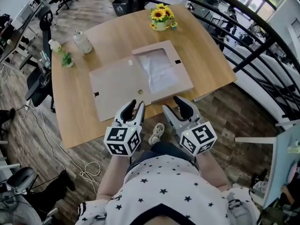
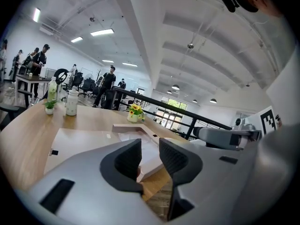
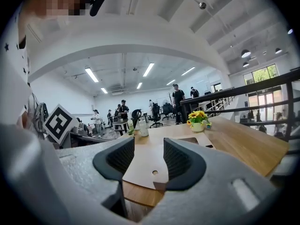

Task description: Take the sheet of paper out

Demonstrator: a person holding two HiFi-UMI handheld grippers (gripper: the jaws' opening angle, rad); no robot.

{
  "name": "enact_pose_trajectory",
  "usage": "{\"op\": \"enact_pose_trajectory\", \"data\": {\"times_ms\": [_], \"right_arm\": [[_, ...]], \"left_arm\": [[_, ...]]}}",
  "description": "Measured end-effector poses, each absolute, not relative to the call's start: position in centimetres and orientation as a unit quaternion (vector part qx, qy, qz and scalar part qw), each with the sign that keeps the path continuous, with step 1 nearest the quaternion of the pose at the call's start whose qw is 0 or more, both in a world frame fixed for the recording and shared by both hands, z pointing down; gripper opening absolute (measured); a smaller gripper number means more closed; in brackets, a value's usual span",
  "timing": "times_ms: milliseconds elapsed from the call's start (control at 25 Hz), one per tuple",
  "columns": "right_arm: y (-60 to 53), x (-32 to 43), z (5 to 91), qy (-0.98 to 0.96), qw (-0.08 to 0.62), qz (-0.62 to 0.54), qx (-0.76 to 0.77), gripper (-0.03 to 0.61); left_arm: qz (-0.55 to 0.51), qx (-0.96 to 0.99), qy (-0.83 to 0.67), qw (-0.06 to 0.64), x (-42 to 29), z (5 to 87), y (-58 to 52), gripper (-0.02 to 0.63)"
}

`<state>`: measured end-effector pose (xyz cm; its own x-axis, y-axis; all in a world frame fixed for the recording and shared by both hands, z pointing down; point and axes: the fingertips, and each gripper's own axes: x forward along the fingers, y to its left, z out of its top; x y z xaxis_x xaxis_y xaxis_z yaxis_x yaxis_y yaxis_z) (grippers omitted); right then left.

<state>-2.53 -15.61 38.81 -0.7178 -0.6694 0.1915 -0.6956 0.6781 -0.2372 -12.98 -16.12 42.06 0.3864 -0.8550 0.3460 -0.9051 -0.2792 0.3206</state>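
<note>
A flat brown cardboard file box [image 1: 185,82] lies open on the wooden table [image 1: 206,55], its lid flap [image 1: 115,90] spread out to the left. A white sheet of paper [image 1: 159,69] rests inside the box tray. Both grippers hover off the table's near edge, short of the box. My left gripper [image 1: 133,109] points at the flap's front edge, open by a narrow gap with nothing in it. My right gripper [image 1: 179,108] is open and empty below the tray's near corner. The left gripper view shows the paper [image 2: 133,137] beyond the jaws; the right gripper view shows the flap [image 3: 147,161].
A pot of sunflowers [image 1: 161,18] stands at the table's far edge. A white bottle [image 1: 83,42], a small bottle [image 1: 55,45] and a small green plant [image 1: 67,59] stand at the far left corner. A black railing [image 1: 262,46] runs to the right, office chairs [image 1: 40,78] to the left.
</note>
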Motion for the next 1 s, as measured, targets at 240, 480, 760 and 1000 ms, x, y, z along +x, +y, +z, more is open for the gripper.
{"op": "enact_pose_trajectory", "data": {"times_ms": [240,480,760,1000], "right_arm": [[-19.3,-2.0,39.3,-0.912,0.051,0.153,0.377,0.178],[-22.9,-1.2,40.2,-0.906,0.055,0.166,0.385,0.177],[-26.3,-1.2,41.2,-0.903,0.063,0.173,0.389,0.178],[-28.8,-1.1,42.1,-0.902,0.071,0.179,0.386,0.178]], "left_arm": [[0.062,0.799,-0.546,0.244,-12.3,42.9,-20.5,0.114],[0.086,0.798,-0.539,0.254,-11.5,44.8,-24.8,0.114],[0.107,0.796,-0.534,0.265,-11.1,47.3,-29.6,0.114],[0.132,0.786,-0.534,0.28,-10.8,50.2,-33.5,0.114]]}}
